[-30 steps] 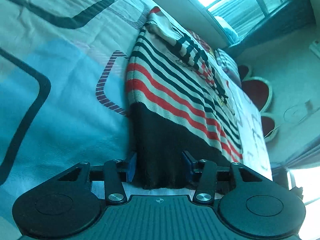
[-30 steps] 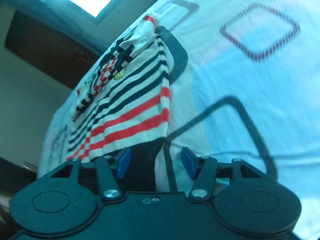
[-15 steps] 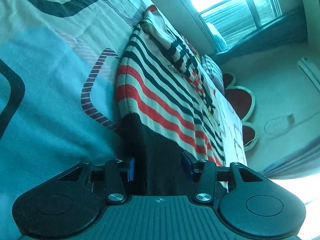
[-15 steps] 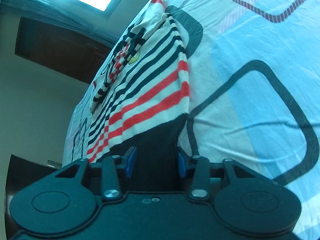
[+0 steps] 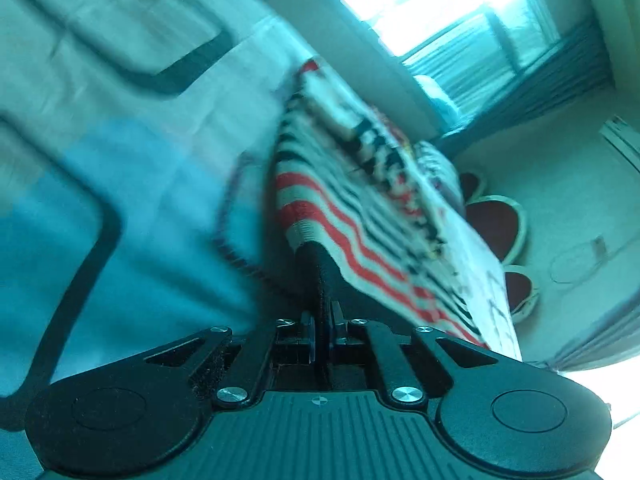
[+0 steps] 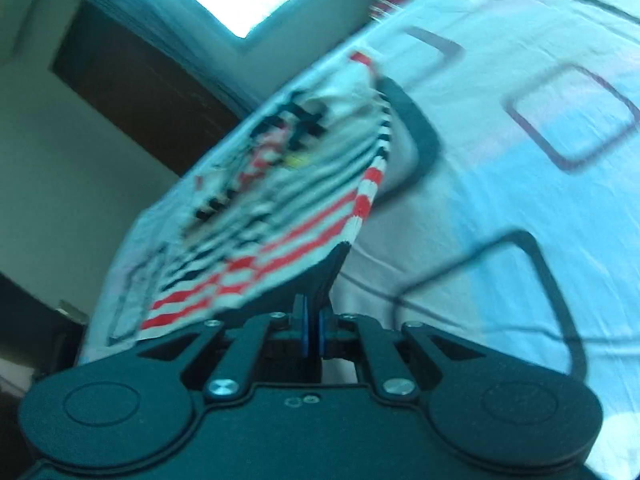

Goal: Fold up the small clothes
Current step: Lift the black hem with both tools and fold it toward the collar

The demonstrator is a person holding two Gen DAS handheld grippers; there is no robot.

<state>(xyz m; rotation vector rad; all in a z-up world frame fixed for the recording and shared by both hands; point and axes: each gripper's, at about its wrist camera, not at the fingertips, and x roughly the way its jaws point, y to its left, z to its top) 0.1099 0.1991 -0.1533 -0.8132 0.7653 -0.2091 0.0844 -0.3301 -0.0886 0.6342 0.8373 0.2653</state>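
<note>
Both grippers are pinched tight on the same piece of clothing, a small knit sweater with red, black and cream stripes [image 5: 344,216] and a dark hem band. The left gripper [image 5: 322,328] has its jaws closed on the dark hem right at its tips, and the right gripper [image 6: 312,330] is clamped the same way on the hem's other corner. The rest of the sweater stretches away ahead of both tools, over a light blue bedsheet with dark rounded-square outlines [image 6: 520,184]. Both views are pretty blurry.
</note>
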